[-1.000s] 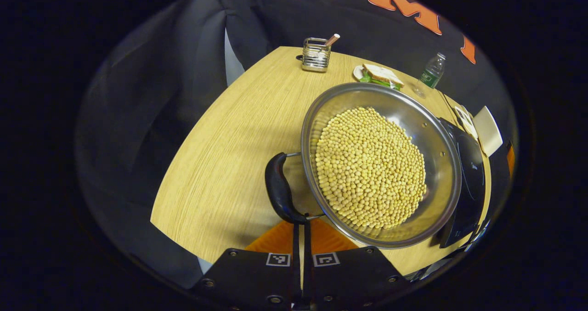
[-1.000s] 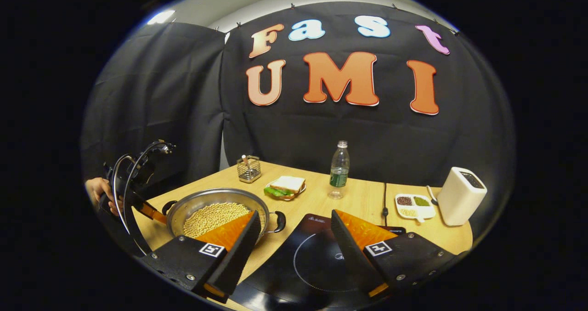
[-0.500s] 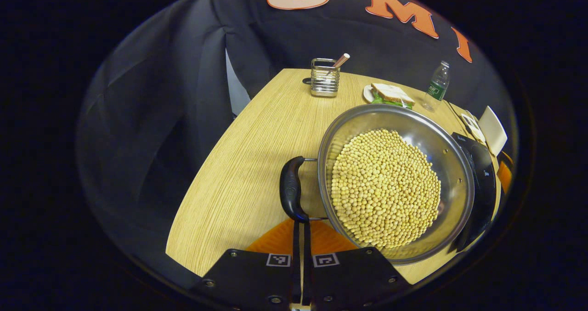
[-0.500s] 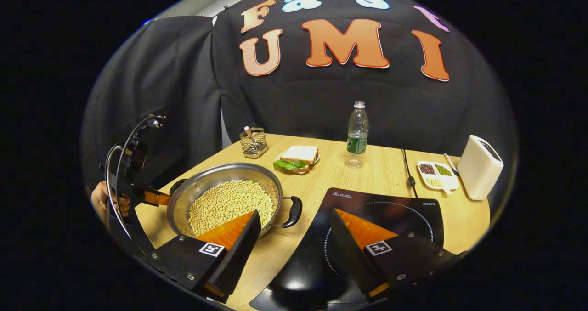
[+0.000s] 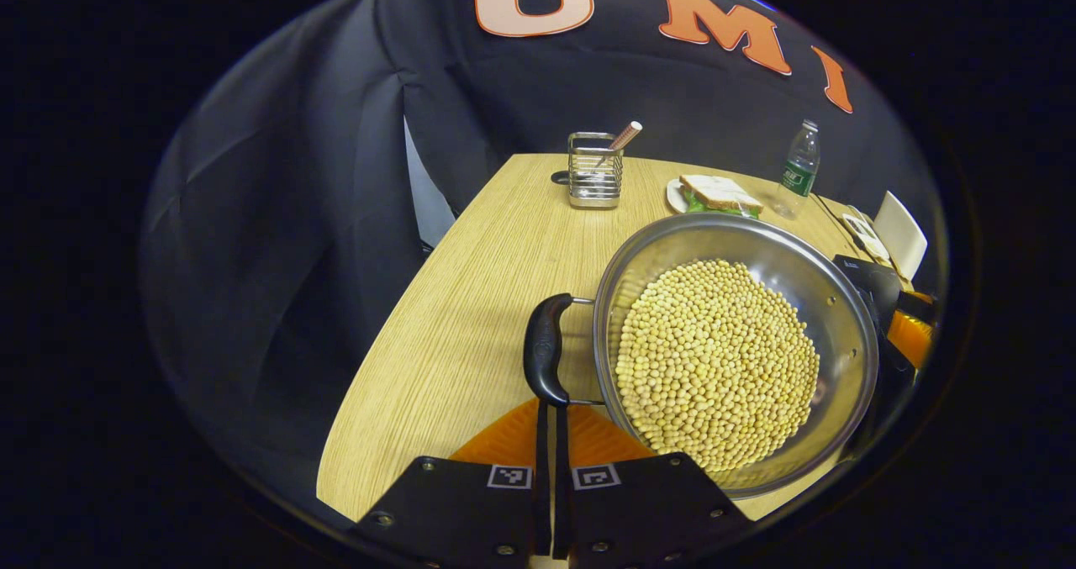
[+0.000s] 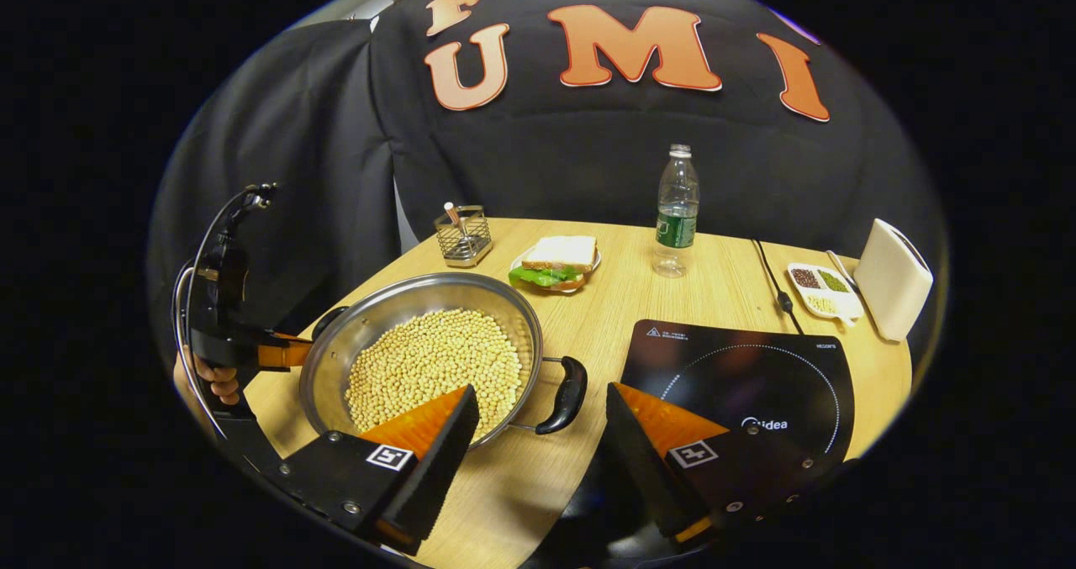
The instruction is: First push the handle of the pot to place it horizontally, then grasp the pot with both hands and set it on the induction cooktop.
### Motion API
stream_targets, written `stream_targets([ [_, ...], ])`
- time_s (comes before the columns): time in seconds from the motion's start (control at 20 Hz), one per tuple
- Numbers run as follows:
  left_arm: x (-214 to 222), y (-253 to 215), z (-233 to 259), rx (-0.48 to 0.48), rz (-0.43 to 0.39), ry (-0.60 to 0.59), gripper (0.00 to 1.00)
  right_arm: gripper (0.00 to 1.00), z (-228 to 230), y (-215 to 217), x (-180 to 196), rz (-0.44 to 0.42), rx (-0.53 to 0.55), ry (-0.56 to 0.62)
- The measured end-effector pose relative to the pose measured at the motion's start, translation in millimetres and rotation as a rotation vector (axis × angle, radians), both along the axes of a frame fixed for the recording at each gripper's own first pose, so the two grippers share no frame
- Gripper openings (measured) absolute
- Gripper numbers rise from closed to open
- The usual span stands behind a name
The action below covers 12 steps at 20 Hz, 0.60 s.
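Observation:
A steel pot (image 5: 849, 317) full of soybeans (image 5: 714, 359) stands on the wooden table (image 5: 471, 317). In the left gripper view, my left gripper (image 5: 551, 413) is shut, its tips against the near end of the pot's black left handle (image 5: 545, 346). In the right gripper view, my right gripper (image 6: 542, 439) is open and low over the table. The pot's right handle (image 6: 565, 394) lies just ahead of the gap between its fingers. The black induction cooktop (image 6: 740, 376) sits right of the pot (image 6: 403, 296). A hand (image 6: 217, 380) holds the left gripper (image 6: 286, 355) at the pot's far side.
Along the back of the table stand a wire utensil holder (image 6: 462, 237), a sandwich on a plate (image 6: 559, 260), a water bottle (image 6: 677, 212), a compartment dish (image 6: 822, 290) and a white box (image 6: 895, 279). A cable (image 6: 773, 279) runs to the cooktop.
The pot has turned, its left handle swinging from slanted to straighter ahead of my left gripper. My right gripper has come down and closer to the right handle.

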State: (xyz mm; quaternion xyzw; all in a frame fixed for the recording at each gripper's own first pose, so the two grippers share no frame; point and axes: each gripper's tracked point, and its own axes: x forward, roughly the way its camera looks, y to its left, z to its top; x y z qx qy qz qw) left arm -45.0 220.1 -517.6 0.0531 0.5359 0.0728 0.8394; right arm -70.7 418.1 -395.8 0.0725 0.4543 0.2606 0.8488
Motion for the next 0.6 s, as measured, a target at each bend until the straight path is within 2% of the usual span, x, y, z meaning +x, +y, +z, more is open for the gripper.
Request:
stream_targets([
  [0.05, 0, 0, 2, -0.004, -0.002, 0.0, 0.0, 0.95, -2, 2, 0, -0.004, -0.006, 0.007],
  [0.2, 1, 4, 7, 0.001, -0.025, -0.017, 0.03, 0.95, -8, 8, 2, -0.022, -0.016, 0.027],
  [0.25, 1, 6, 9, 0.008, -0.032, -0.026, 0.0, 0.95, -10, 8, 2, -0.028, -0.022, 0.039],
  [0.4, 17, 9, 31, 0.032, -0.058, -0.112, 0.04, 0.94, -14, 12, 0, -0.028, -0.042, 0.052],
  [0.55, 43, -3, 58, 0.006, -0.081, -0.195, 0.12, 0.94, -19, 18, 0, -0.036, -0.044, 0.074],
  [0.6, 45, -5, 56, -0.008, -0.089, -0.192, 0.35, 0.91, -20, 22, 1, -0.038, -0.039, 0.084],
])
